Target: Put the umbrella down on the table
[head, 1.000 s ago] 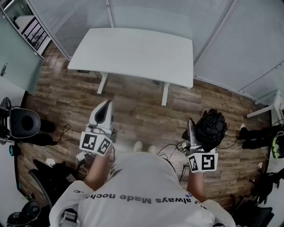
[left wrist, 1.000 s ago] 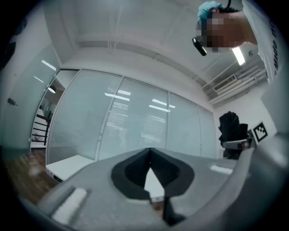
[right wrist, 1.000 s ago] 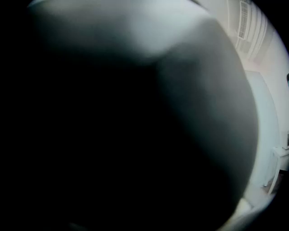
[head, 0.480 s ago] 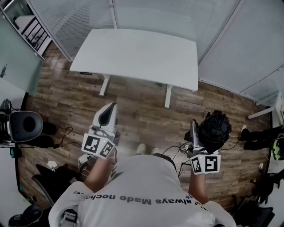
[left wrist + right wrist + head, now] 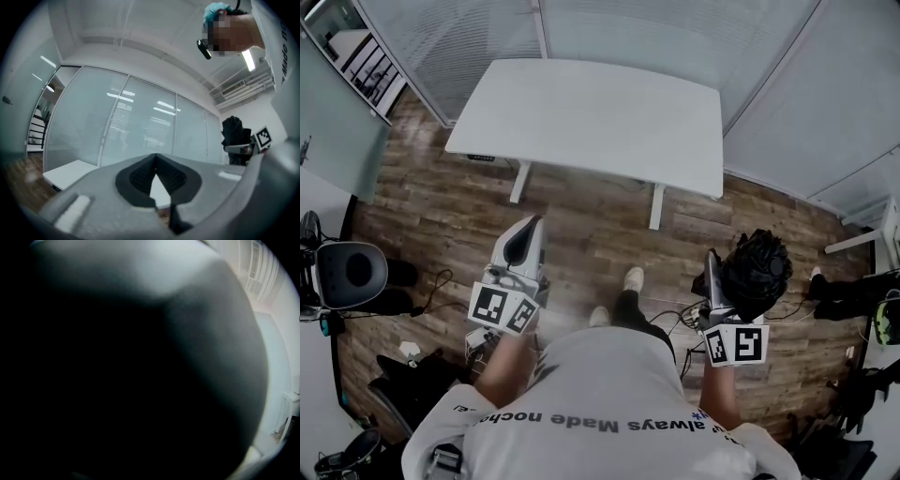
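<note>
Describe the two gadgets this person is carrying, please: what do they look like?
The left gripper and right gripper are pale grey tapered shells, each bearing a white cube with black square markers. The person wears a white short-sleeved T-shirt with black lettering.

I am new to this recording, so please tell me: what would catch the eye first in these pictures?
A bunched black umbrella sits in the jaws of the right gripper, low at the head view's right, and darkens nearly all of the right gripper view. Ahead stands a white table with nothing on it.
</note>
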The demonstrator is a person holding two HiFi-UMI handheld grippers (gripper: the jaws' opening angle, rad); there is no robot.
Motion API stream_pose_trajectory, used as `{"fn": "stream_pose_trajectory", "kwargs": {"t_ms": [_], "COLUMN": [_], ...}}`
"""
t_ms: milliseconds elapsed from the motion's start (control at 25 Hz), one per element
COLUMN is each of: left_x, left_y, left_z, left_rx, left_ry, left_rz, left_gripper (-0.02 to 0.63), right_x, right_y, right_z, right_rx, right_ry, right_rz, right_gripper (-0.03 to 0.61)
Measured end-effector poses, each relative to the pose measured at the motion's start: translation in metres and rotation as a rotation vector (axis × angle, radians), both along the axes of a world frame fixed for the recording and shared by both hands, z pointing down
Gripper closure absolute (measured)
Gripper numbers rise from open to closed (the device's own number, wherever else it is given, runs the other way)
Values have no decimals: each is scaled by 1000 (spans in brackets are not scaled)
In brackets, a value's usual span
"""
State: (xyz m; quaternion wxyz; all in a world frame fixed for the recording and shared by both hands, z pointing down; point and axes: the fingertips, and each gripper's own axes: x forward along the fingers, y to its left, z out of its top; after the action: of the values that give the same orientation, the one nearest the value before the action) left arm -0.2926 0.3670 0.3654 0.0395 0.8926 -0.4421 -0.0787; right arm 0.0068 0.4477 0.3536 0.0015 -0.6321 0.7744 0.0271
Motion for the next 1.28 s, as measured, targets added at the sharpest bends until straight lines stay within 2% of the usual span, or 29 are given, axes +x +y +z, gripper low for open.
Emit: {"fn": "stream_pose_trajectory", "kwargs": {"t_ms": [320,680,960,1280], "left_x": [38,133,192,214], "left_y": [-70,-168,-232,-278], "left_z": [4,-6,-4,7], "left_rx": [-11,-7,-7,-30], "left_ry": [-5,-19,-24,-28], "left_rz": [-2,-5,-34,-53], "left_gripper": [609,611,611,611], "right_x": [37,130,193,216], "right_y": [-70,-169,-235,-286], "right_z": [5,2,5,16], "right_rx": [0,-5,-4,-26], "right_ry": [-13,-20,-19,-19], "right_rz": [1,-7,-25,-41], "right_gripper": [344,344,344,344]}}
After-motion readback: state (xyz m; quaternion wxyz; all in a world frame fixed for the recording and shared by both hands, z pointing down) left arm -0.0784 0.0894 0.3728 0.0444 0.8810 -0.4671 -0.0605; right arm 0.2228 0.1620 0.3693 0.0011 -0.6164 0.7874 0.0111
